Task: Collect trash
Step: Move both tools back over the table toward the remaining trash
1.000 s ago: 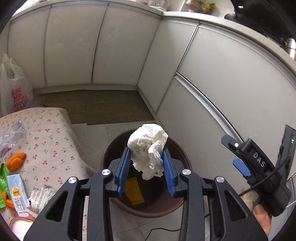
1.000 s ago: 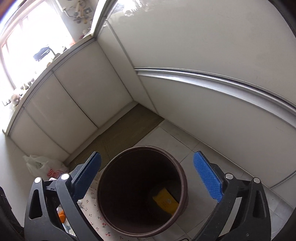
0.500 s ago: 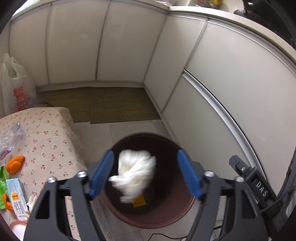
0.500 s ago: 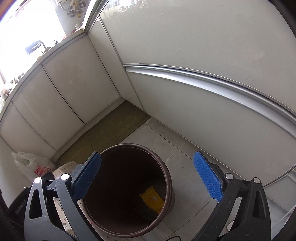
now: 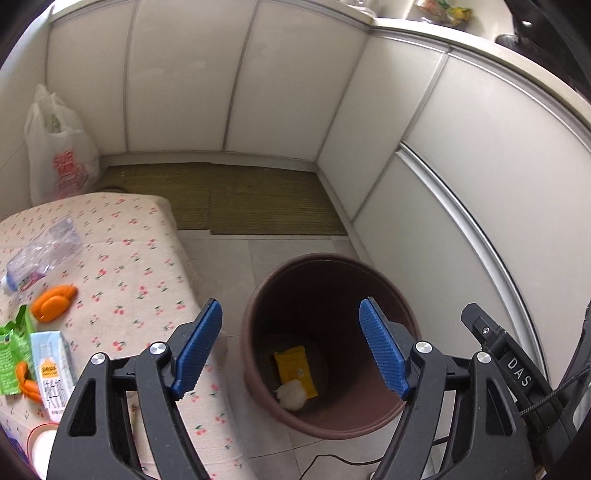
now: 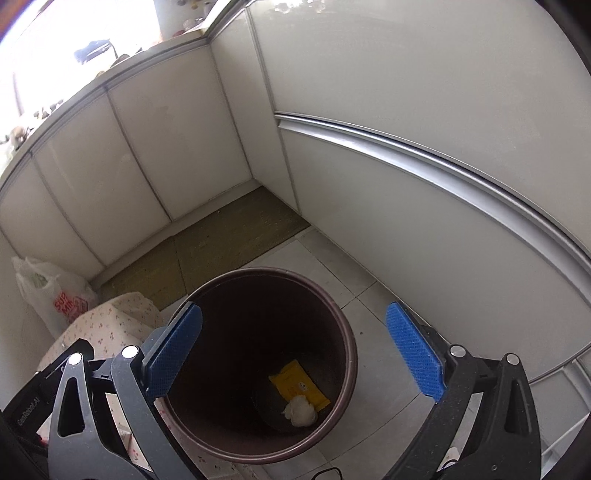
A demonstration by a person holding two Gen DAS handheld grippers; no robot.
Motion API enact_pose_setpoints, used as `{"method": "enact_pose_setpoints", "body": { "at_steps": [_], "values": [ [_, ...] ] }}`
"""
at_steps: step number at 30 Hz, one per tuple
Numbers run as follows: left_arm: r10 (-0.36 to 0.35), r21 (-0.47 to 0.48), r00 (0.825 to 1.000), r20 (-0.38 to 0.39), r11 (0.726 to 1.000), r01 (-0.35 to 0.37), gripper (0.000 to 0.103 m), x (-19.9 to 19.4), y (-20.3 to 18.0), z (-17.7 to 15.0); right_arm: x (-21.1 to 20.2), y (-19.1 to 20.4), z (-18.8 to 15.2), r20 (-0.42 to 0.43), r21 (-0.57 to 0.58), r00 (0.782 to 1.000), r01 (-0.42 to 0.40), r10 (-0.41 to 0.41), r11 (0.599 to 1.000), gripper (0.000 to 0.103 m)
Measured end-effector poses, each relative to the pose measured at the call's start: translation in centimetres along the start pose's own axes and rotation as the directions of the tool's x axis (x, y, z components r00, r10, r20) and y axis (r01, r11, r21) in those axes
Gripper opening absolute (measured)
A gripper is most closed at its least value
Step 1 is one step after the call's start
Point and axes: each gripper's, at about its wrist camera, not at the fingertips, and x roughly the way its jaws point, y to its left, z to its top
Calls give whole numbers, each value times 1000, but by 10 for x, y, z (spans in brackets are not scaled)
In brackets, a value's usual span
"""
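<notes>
Home kitchen: white base cabinets [image 5: 184, 81] in an L under a counter [image 5: 461, 31], tiled floor [image 5: 266, 254], woven mat [image 5: 236, 199], bin [image 5: 317, 273].

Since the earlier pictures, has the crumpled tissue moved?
Yes. The crumpled tissue has dropped from the left gripper to the brown bin's bottom, beside the yellow packet.

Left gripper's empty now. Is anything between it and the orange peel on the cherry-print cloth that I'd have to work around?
Nothing visible blocks it. The left gripper is open with nothing between its fingers, and the orange peel lies exposed on the cloth. A clear plastic bottle lies just behind the peel and a green wrapper just in front, neither covering it.
</notes>
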Motion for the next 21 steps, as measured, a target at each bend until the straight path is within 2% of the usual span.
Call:
{"method": "enact_pose_setpoints", "body": {
  "at_steps": [12,21],
  "values": [
    [80,-93,997,-23,992,-82,78,-14,70,-16,-2,72,-16,-35,-159,998,-58,53,985,96],
    [158,-233,987,-41,959,-164,78,-30,155,-31,-4,151,-48,-108,-312,986,-157,130,937,96]
  ]
}}
